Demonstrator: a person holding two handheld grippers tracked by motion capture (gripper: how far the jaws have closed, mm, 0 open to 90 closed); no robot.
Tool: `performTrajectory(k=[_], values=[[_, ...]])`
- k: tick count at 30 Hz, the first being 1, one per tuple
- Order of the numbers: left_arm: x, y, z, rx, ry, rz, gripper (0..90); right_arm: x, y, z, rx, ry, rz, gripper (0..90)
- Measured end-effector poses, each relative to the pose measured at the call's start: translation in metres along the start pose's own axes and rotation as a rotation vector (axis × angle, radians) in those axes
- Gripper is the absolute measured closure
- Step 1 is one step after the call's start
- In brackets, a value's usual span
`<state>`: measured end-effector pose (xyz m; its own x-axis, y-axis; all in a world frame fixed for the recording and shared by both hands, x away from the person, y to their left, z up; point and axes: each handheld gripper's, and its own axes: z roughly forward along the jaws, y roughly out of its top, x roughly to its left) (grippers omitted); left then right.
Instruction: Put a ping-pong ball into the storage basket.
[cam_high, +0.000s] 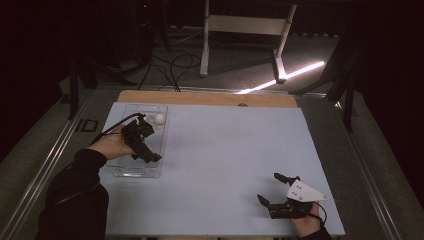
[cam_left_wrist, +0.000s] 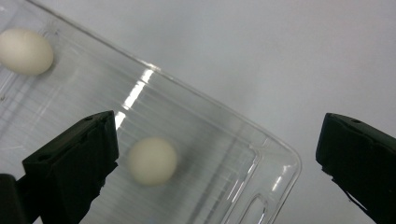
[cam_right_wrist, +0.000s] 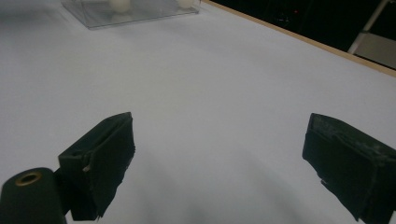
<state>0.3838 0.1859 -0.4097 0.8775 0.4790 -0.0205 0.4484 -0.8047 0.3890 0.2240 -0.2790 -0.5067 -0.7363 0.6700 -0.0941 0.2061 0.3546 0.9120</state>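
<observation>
Over the clear plastic tray (cam_left_wrist: 219, 140) near the table's (cam_high: 225, 150) far left corner, the left gripper (cam_left_wrist: 217, 163) hung with its jaws wide apart, and a white ball (cam_left_wrist: 152, 161) lay in the tray between them, just beside one jaw (touching neither). A second white ball (cam_left_wrist: 25, 51) sat farther off in the same tray. Well apart, at the near right, the right gripper (cam_right_wrist: 219, 158) rested low over bare table, jaws spread wide around nothing.

Table (cam_high: 225, 150); clear tray (cam_high: 122, 170) on it
</observation>
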Motion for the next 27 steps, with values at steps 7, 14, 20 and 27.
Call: performTrajectory(k=[7, 14, 20, 27], values=[[-0.007, 0.005, -0.001, -0.022, -0.006, 0.011, 0.3, 0.000, 0.000, 0.000, 0.004, 0.002, 0.001, 9.0], [-0.012, 0.012, -0.001, -0.060, -0.010, -0.011, 0.3, 0.000, 0.000, 0.000, 0.004, 0.002, 0.003, 9.0], [-0.016, 0.015, -0.002, -0.099, -0.008, -0.021, 0.3, 0.000, 0.000, 0.000, 0.004, 0.000, 0.004, 8.9], [-0.018, 0.018, -0.004, -0.157, 0.007, -0.046, 0.3, 0.000, 0.000, 0.001, 0.003, 0.000, 0.005, 8.9]])
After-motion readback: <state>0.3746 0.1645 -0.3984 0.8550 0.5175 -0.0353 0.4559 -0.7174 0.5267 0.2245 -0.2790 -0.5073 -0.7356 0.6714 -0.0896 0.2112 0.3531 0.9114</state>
